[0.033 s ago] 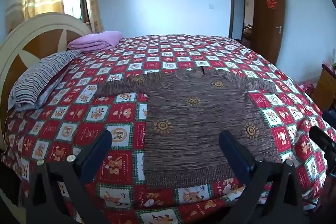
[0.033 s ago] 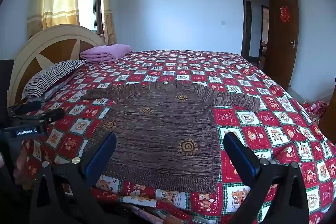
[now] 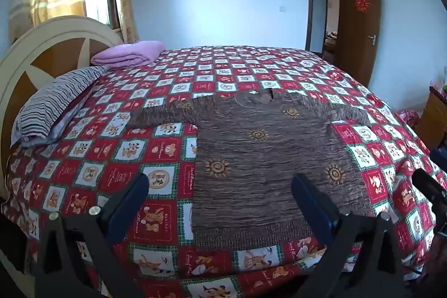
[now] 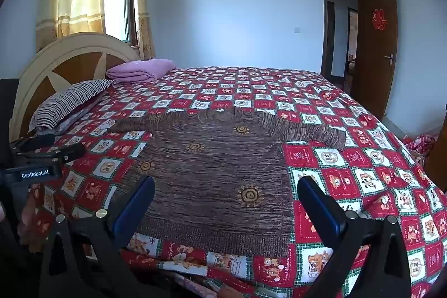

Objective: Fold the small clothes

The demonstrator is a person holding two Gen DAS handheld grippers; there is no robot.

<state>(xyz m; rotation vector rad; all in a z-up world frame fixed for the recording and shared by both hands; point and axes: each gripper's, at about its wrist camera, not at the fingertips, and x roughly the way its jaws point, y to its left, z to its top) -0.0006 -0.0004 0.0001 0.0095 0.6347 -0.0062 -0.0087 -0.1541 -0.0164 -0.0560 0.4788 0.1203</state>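
1. Two wrist views, one brown sweater (image 3: pixel 268 158) lying flat on the bed (image 3: pixel 117 158), sleeves spread, hem toward the near edge.
2. Left tongs (image 3: pixel 220 200) spread wide, nothing between the blue pads, hovering over the sweater's near left hem corner and bare quilt; no contact seen.
3. Right tongs (image 4: pixel 226 203) also spread wide and empty, above the sweater's lower body near the hem.
4. Left view only: wooden cabinet (image 3: pixel 433 119) at far right, plus a dark part of the other tool at the right edge.
5. Right view only: the left tool's black body with "GenRobot.AI" label (image 4: pixel 35 174) at far left, and the sweater's right sleeve (image 4: pixel 313 131) seen in full to the cuff.
6. Both views: striped pillow (image 3: pixel 56 108), folded purple blanket (image 3: pixel 128 53), headboard (image 3: pixel 42 60), open door (image 3: pixel 360 27).
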